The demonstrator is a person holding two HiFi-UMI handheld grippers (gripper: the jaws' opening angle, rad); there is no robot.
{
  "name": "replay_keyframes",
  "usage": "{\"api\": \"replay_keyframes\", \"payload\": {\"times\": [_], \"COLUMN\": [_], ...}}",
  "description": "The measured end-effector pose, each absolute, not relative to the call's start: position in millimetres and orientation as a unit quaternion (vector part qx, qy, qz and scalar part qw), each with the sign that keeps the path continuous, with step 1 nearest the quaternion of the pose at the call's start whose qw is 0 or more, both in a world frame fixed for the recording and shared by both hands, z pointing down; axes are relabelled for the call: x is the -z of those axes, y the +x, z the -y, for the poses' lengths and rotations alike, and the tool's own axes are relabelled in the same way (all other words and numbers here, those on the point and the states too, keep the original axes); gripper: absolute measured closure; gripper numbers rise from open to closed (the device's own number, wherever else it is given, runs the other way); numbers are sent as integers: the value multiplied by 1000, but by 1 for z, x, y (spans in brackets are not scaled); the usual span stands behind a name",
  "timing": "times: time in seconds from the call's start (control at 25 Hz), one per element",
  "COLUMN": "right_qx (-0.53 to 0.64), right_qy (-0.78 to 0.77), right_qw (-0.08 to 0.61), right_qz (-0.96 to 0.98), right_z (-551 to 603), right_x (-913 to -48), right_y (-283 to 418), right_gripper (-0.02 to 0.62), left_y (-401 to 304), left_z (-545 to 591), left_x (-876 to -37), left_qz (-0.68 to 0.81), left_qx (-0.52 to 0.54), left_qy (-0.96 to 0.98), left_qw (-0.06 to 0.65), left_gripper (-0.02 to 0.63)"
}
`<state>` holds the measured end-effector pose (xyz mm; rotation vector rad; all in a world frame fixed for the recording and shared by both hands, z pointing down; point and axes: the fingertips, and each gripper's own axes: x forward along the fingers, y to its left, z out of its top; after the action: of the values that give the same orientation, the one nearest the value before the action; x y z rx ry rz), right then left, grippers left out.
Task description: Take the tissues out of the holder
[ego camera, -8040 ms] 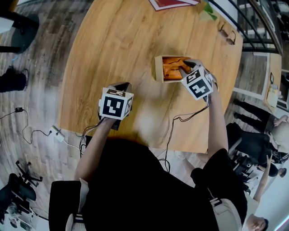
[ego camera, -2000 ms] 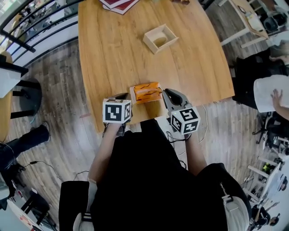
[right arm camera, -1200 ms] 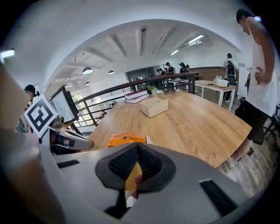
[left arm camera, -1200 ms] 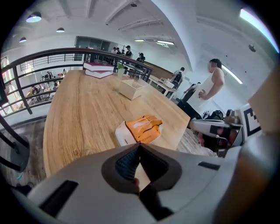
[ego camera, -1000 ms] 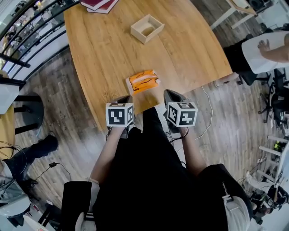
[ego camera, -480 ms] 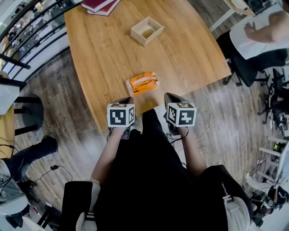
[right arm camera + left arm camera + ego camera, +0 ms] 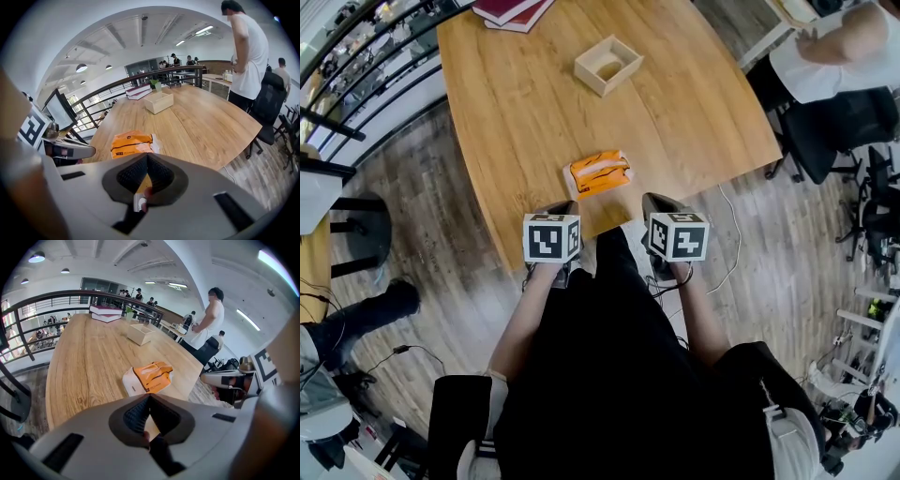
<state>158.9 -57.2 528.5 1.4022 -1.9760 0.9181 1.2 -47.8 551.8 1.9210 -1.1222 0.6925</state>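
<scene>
**Left tongs** (image 7: 562,206): you are holding these just off the desk's near edge, close against your body. The jaws are sitting together with nothing between them.

**Right tongs** (image 7: 653,200): you are carrying these level with the left pair, off the same near edge. The jaws are likewise resting closed and empty.

**Desk** (image 7: 703,112): wooden, and bearing everything listed below.

**Tissue pack** (image 7: 600,172): orange, lying flat on the desk close to the near edge. It is sitting ahead of the gap between your two tongs and touching neither. A little white is showing at one side.

**Holder** (image 7: 592,77): an open wooden box, standing well apart from the pack, toward the far edge. Nothing orange is showing inside it.

**Books** (image 7: 511,11): stacked at the far edge, toward the left corner.

**Bystander** (image 7: 830,47): in white, standing beyond the desk's right edge.

**Step in hand**: judging by pack and holder lying apart, you are appearing to be past the removal and resting clear of the desk.

**Next move**: probably little is being asked of you. If the pack needs shifting, you are looking at opening one pair, reaching forward over the near edge and closing across its narrow sides. The soft wrapper is likely calling for a gentle squeeze.
</scene>
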Motion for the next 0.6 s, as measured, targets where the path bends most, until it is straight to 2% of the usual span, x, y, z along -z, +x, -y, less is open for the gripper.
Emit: {"api": "replay_keyframes", "payload": {"times": [0.6], "right_qx": [-343], "right_qy": [512], "right_qw": [274], "right_qz": [738], "right_z": [59], "right_x": [-531], "right_y": [155], "right_gripper": [583], "left_y": [-6], "left_z": [47], "left_x": [-553], "left_qz": [449], "left_qx": [-272], "left_qy": [752], "left_qw": [399], "left_gripper": [594]}}
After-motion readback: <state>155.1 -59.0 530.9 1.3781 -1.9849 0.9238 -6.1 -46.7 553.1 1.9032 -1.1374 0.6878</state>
